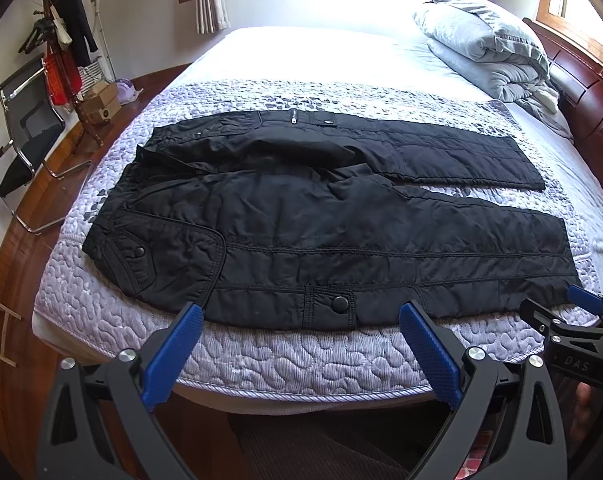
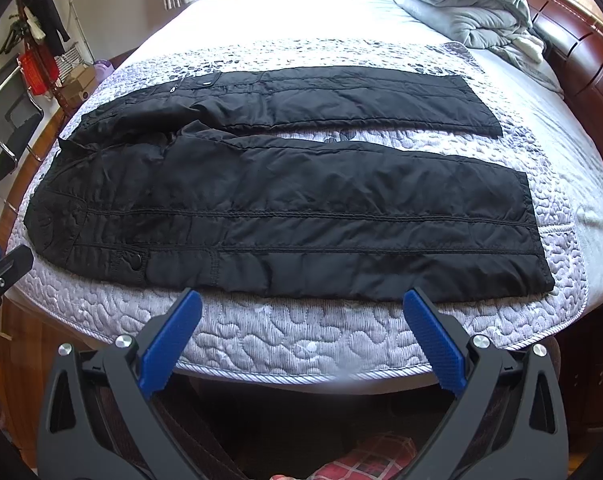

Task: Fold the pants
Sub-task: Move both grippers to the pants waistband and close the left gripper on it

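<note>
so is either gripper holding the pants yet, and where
No. The left gripper and right gripper are open and empty, short of the pants.

Folded duvet (image 1: 485,46) near headboard (image 1: 585,96); chair (image 1: 21,128) beside bed (image 1: 301,360).

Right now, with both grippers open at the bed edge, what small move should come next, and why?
Probably ease the left hand-held gripper forward onto the near edge of the black pants. They lie flat and unfolded, legs apart, and neither it nor the right hand-held gripper touches cloth yet.
</note>
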Available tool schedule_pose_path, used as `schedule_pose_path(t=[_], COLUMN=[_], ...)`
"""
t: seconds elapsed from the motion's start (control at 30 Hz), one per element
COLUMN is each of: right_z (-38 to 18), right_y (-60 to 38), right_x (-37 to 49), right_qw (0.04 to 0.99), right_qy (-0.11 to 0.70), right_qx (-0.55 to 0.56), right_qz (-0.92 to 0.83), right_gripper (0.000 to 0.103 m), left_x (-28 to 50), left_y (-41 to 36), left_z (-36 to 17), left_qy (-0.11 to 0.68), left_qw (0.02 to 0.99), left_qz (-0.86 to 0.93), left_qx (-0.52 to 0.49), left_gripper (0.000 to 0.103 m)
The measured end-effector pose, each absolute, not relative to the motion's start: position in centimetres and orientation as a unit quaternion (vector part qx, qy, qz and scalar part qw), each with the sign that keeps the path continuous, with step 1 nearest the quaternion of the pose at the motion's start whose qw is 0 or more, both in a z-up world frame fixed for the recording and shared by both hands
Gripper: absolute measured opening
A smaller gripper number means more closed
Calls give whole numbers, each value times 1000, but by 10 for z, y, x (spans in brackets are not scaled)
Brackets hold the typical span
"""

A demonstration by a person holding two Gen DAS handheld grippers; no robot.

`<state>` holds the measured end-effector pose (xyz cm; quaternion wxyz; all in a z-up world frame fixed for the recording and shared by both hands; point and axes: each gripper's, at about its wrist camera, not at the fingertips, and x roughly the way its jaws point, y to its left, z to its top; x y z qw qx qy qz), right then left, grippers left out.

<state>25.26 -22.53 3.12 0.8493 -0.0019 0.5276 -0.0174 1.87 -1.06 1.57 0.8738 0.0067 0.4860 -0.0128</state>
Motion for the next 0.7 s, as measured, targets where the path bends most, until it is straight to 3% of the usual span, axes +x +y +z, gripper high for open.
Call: schedule_pose_path(t=[0.47, 0.7], right_z=[26, 60], right_y=[-250, -350], right_x=[281, 373], right_qw=[850, 874], right_qy=[527, 480], right_qx=[0, -16], right_qz=[-18, -77], right_gripper=[101, 101], left_x=[52, 154], left_y=[-9, 77], left_z=[7, 19], left_qy=[502, 507], left_qw=[864, 862], left_qz=[-26, 23], left_qx=[8, -11], left_gripper=[99, 99])
